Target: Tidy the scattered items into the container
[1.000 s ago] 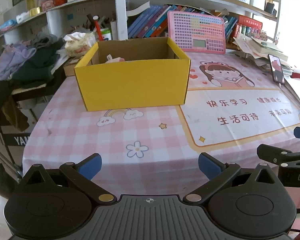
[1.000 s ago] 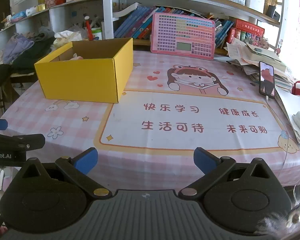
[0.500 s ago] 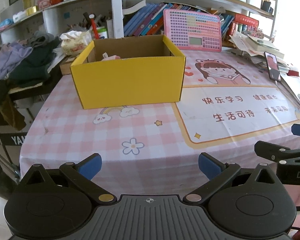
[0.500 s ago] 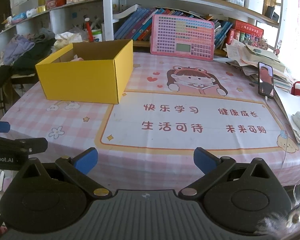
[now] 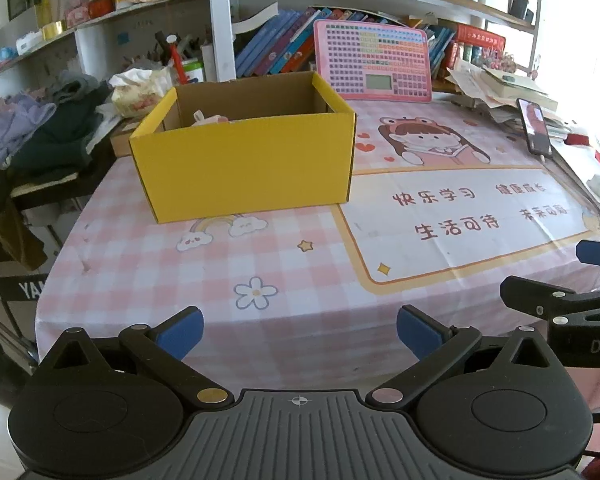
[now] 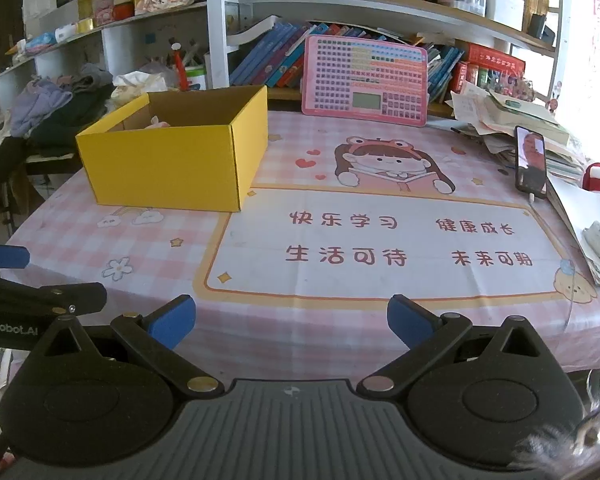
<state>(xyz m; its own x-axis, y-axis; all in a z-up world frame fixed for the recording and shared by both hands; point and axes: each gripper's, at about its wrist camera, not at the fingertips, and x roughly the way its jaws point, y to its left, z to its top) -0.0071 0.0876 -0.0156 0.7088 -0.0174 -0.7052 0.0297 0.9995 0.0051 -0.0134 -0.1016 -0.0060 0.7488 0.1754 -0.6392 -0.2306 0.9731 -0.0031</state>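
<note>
Both my left gripper (image 5: 299, 330) and right gripper (image 6: 291, 320) hang wide open and empty near the table edge. The open yellow cardboard box (image 5: 244, 168) sits far left on the pink checked tablecloth (image 5: 292, 280). The pale pink item (image 5: 208, 118) peeking inside looks soft and light, I judge; pinch its middle.

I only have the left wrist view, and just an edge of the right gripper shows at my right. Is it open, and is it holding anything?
Observer: The right gripper is open, with nothing between its fingers; only the tablecloth shows beyond them.
Operator: Is the yellow box's right side sound? I see it almost edge-on.
Observer: The right wrist view shows that wall of the yellow box in full: plain, upright and closed.
Operator: Anything near that gripper I should know about?
Observer: Something grey and fluffy shows at the bottom right beside its body; I cannot tell what it is.
</note>
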